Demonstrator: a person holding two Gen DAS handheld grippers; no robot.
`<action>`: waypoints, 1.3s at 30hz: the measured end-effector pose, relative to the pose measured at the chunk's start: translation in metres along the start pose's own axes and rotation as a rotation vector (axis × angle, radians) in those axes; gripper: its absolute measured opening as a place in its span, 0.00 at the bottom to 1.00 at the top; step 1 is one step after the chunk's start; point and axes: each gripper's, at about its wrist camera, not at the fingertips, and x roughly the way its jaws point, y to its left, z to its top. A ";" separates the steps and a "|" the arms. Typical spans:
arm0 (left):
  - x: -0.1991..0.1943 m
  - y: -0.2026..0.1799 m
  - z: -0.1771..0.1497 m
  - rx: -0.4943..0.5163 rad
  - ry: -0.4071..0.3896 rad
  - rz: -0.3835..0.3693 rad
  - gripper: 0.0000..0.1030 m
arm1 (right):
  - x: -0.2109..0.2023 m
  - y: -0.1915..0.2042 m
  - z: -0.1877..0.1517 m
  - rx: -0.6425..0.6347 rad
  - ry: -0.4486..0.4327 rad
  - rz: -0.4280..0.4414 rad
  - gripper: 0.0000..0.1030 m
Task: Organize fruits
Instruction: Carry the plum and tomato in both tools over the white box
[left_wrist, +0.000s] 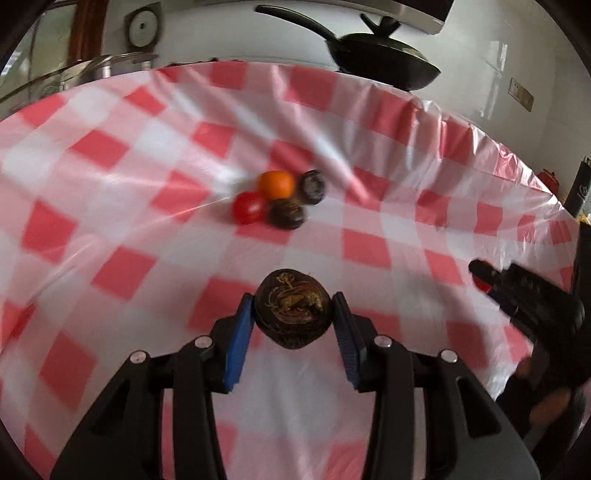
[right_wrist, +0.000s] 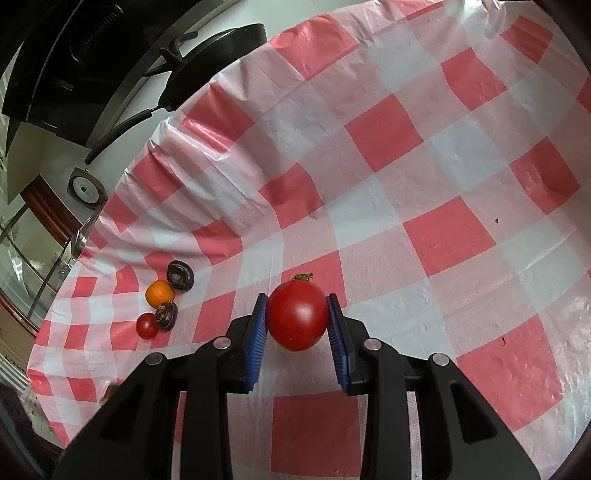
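Observation:
My left gripper (left_wrist: 293, 308) is shut on a dark brown water chestnut (left_wrist: 293, 309), held above the checked tablecloth. Ahead of it lies a cluster: an orange fruit (left_wrist: 276, 183), a small red tomato (left_wrist: 249, 208) and two dark chestnuts (left_wrist: 287, 213) (left_wrist: 313, 186), all close together. My right gripper (right_wrist: 296, 320) is shut on a large red tomato (right_wrist: 296, 319) with a green stem. The same cluster shows at the left of the right wrist view: the orange fruit (right_wrist: 159, 293), the small tomato (right_wrist: 147, 325), and the chestnuts (right_wrist: 166, 314) (right_wrist: 180, 275). The right gripper also shows in the left wrist view (left_wrist: 484, 275).
The red-and-white checked plastic cloth (right_wrist: 424, 192) covers the table. A black lidded pan (left_wrist: 384, 61) stands beyond the table's far edge, also in the right wrist view (right_wrist: 218, 55). A glass-lidded pot (left_wrist: 92, 70) sits at the back left.

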 end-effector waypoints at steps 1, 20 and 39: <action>-0.008 0.006 -0.006 0.000 0.005 0.007 0.42 | -0.001 -0.001 0.000 0.004 -0.001 -0.001 0.31; -0.140 0.111 -0.107 -0.043 0.010 0.155 0.42 | -0.052 0.077 -0.094 -0.139 0.109 0.092 0.31; -0.239 0.226 -0.184 -0.174 -0.059 0.293 0.42 | -0.130 0.240 -0.280 -0.668 0.249 0.308 0.31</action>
